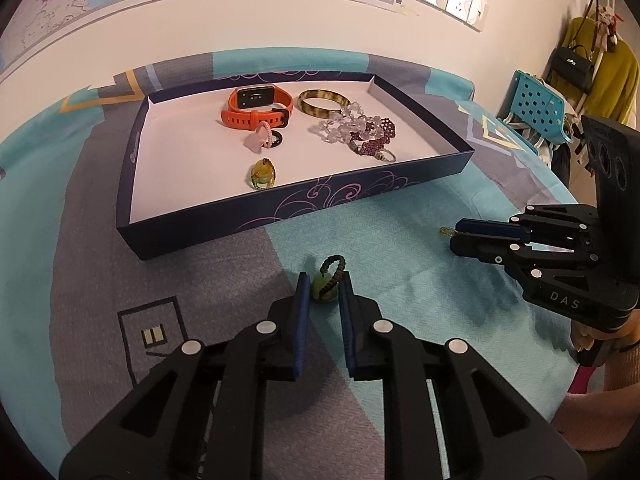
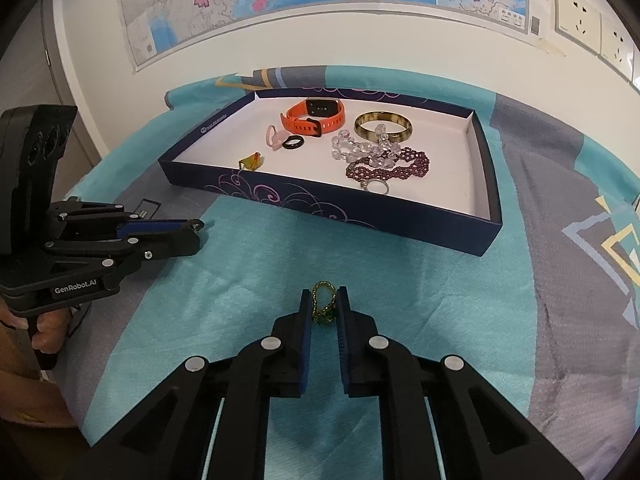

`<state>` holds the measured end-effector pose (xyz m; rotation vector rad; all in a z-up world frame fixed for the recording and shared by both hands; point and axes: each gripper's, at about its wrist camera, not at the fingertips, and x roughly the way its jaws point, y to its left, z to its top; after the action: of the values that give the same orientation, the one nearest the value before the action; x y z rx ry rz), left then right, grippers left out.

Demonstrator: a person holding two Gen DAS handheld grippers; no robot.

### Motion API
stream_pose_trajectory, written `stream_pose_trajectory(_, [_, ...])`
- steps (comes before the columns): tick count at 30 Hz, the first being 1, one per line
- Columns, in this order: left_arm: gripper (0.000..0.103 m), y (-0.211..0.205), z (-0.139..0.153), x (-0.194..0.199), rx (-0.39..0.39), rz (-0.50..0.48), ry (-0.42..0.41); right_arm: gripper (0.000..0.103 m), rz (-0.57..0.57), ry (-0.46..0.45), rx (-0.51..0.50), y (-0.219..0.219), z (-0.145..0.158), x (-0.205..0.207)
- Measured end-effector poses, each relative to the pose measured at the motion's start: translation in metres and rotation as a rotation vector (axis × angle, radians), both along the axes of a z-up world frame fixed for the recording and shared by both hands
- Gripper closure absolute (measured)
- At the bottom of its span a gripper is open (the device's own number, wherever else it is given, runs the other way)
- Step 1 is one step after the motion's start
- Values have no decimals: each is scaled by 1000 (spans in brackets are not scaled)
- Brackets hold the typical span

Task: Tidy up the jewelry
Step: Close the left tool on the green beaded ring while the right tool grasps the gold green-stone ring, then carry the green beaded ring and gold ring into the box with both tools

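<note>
Lettering "GenRobot.AI" marks the left gripper [image 2: 196, 226] body; "DAS" marks the right gripper [image 1: 456, 236]. Left fingers sit narrow around a green pendant [image 1: 325, 292] with dark cord, seemingly gripping it. Right fingers sit narrow around a green beaded ring [image 2: 323, 304]. Both items are over the cloth [image 2: 240, 300], near the tray [image 2: 400, 216] holding an orange watch [image 2: 316, 118].
</note>
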<state>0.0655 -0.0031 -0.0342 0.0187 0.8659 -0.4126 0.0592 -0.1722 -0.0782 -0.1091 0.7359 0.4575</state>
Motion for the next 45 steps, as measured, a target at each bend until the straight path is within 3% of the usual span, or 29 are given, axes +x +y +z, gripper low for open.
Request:
stream_pose_trajectory(15, [88,4,14,-10,-28,13,-34,93,11,-6,85,-7,10,-5])
stream_pose_trajectory(45, [88,4,37,-6,-48,28,-97,93,25,-64,97,-3,33,4])
